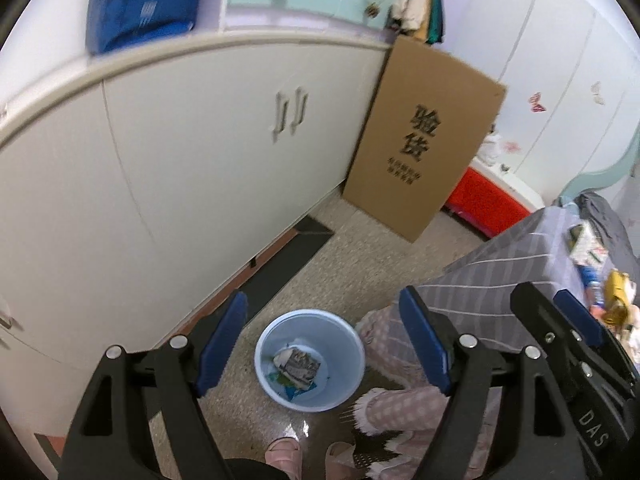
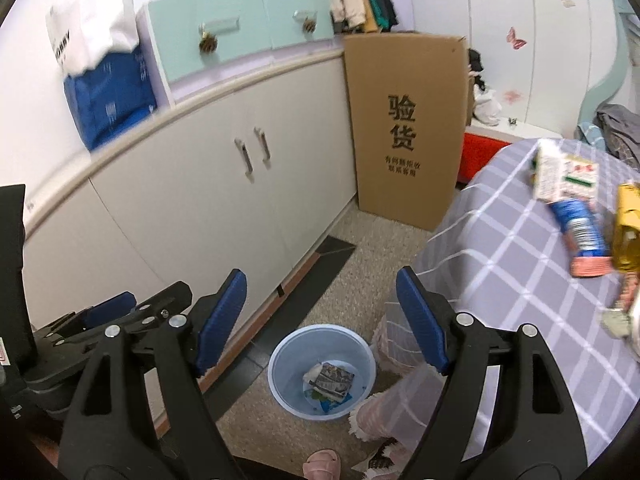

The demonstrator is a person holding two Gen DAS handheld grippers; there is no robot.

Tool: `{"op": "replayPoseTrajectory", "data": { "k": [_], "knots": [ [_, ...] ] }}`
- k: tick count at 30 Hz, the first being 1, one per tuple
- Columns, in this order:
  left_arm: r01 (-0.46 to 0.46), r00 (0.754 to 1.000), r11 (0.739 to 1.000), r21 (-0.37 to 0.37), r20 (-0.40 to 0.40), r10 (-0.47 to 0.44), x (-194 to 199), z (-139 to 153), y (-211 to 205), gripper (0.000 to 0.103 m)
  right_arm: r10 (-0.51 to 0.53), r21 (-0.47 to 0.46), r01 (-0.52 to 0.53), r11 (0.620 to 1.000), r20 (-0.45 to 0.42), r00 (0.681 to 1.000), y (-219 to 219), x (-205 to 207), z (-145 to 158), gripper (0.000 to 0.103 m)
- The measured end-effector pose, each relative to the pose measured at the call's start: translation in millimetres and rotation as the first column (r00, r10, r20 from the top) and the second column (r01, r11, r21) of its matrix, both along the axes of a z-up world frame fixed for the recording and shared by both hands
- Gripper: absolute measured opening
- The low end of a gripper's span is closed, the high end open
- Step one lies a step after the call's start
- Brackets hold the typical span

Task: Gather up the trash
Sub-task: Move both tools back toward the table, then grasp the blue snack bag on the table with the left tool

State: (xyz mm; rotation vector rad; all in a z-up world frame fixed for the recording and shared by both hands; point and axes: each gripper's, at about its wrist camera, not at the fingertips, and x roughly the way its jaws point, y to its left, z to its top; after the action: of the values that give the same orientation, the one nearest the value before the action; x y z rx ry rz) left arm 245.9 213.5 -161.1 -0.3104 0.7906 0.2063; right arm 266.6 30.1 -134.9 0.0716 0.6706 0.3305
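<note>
Trash left to collect lies on the table, up and to the right of the right gripper: a carton, a blue tube and a yellow pack, close together near the far right edge. Tube's long axis runs away from the gripper and a little leftward. Judged: right hand is the nearer one; in the left view the same pile shows only at the far right, beyond the other tool.

Bin sits on the floor below and ahead of both grippers, between the cabinet and the table's cloth. It holds a printed wrapper and some blue-green scraps under it; well short of full.

Left gripper: jaws wide apart, nothing between them. Right gripper: same, wide and empty. Both hang above the bin.

Judged next: swing right and up to the table.
</note>
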Motion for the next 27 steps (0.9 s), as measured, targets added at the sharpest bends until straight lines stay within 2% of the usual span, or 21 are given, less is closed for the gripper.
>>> {"op": "replayPoseTrajectory", "data": {
  "k": [4,9,13,18,23,27],
  "knots": [
    [0.053,0.998,0.998,0.026,0.044,-0.054,-7.4,24.5,-35.8,0.078,-0.057,0.028,0.056,0.998,0.033,0.998,-43.2,-17.7,20.3,0.078],
    [0.165,0.983,0.985,0.048,0.073,-0.168,-13.7,45.2,-95.1,0.078,-0.144,0.052,0.141,0.989,0.047,0.988,-103.7,-35.9,34.4,0.078],
    [0.269,0.959,0.960,0.072,0.072,-0.274,-14.0,51.8,-154.9,0.078,-0.232,0.079,0.228,0.970,0.042,0.972,-168.1,-52.2,38.1,0.078],
    [0.358,0.930,0.928,0.106,0.055,-0.365,-10.1,51.9,-207.6,0.078,-0.319,0.089,0.317,0.944,-0.001,0.948,-235.7,-61.0,30.3,0.078],
    [0.429,0.901,0.896,0.110,0.009,-0.433,-2.8,43.5,-245.7,0.078,-0.334,0.057,0.339,0.939,-0.079,0.939,-268.8,-52.2,12.9,0.077],
    [0.453,0.891,0.882,0.128,-0.027,-0.453,4.2,34.9,-261.7,0.078,-0.310,0.039,0.316,0.948,-0.113,0.944,-272.8,-38.5,2.5,0.065]
  ]
}}
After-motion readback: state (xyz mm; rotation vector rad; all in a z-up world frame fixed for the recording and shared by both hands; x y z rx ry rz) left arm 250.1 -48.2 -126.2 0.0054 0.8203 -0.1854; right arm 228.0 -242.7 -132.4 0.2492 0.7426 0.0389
